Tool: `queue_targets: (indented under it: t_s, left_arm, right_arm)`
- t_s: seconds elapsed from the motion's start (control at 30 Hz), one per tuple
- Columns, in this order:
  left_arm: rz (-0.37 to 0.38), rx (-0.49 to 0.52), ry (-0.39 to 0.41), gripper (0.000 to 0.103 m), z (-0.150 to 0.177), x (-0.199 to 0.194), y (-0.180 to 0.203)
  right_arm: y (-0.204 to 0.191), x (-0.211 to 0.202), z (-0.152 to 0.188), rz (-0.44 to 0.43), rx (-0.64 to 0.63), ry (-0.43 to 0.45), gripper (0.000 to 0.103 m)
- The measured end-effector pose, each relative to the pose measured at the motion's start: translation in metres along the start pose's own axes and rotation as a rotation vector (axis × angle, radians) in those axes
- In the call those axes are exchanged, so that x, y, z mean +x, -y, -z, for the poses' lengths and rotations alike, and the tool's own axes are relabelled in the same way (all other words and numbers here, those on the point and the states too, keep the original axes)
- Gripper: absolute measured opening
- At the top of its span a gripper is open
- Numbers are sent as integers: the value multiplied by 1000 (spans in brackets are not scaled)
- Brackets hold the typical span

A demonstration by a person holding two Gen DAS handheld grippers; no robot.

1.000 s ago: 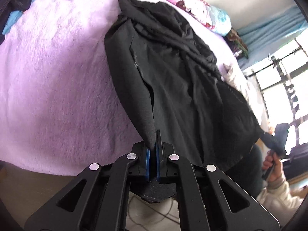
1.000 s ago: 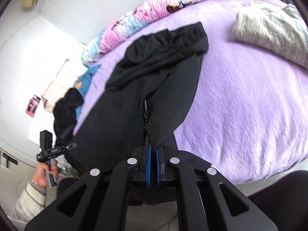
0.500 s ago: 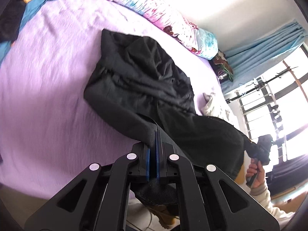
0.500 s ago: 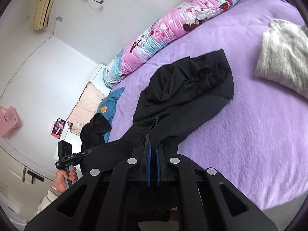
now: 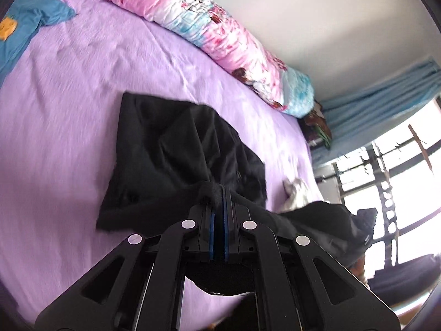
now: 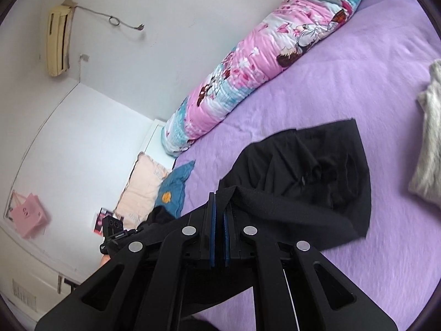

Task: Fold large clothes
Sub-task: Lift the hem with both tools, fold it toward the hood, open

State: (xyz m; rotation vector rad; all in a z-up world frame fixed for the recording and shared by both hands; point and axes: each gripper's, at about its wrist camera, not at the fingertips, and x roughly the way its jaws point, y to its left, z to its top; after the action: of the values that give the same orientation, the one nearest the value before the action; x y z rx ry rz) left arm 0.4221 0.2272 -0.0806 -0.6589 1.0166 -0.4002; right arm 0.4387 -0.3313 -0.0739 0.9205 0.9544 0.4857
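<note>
Gripping the black garment (image 5: 176, 151) in both closed jaws, left gripper (image 5: 217, 207) and right gripper (image 6: 219, 209) risked bunching it unevenly on the bed (image 5: 69, 110)

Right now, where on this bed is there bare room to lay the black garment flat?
Bare purple blanket lies between the black garment and the floral quilt roll. It is crowded toward the blue garment and the grey garment.
</note>
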Motion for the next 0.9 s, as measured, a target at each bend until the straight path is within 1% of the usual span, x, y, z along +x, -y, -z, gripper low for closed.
queue_targets:
  t_s: [0.13,0.2,0.3,0.33,0.4,0.43,0.47,0.5,0.53,0.6,0.67,0.73,0.87,0.9]
  left_arm:
    - [-65,-10,-21,4,-58,52,-9]
    - [-98,-18,-32,5,-85,83,-20]
    - [-177,-50,-51,5,-120,139,-47]
    - [-209,-47,-56,5,-126,153,-55]
    - [-304,-19,-72,5,-135,184,-70]
    - [-373,16,-102,5,-138,206,-77]
    - [-425,36,-119,5,-138,225,-85]
    - [-456,40,-122,5,-136,240,-93]
    - [-470,31,-111,5,-135,249,-100]
    - [-453,-8,-90,5,-131,265,-117]
    - [-421,-63,-83,7,-131,278,-137]
    - [-384,-106,-74,10,-135,282,-151]
    - [-340,-139,-64,11,-145,280,-161]
    - [-343,-128,-63,12,-148,277,-159]
  right_arm:
    - [33,46,-52,40,51,25,5]
    - [55,70,-69,72,82,27,5]
    - [95,114,-94,142,115,15,5]
    - [105,125,-98,163,116,10,5]
    - [130,150,-103,222,124,3,5]
    - [146,167,-104,247,138,-10,5]
    - [156,176,-103,271,142,-17,5]
    - [166,186,-100,296,147,-20,5]
    - [177,195,-98,312,157,-19,5]
    - [197,209,-95,347,177,-6,5]
    - [213,219,-95,357,193,9,4]
    - [219,227,-99,364,192,9,4]
    - [230,243,-104,407,211,-1,5]
    - [232,245,-105,412,216,-1,5]
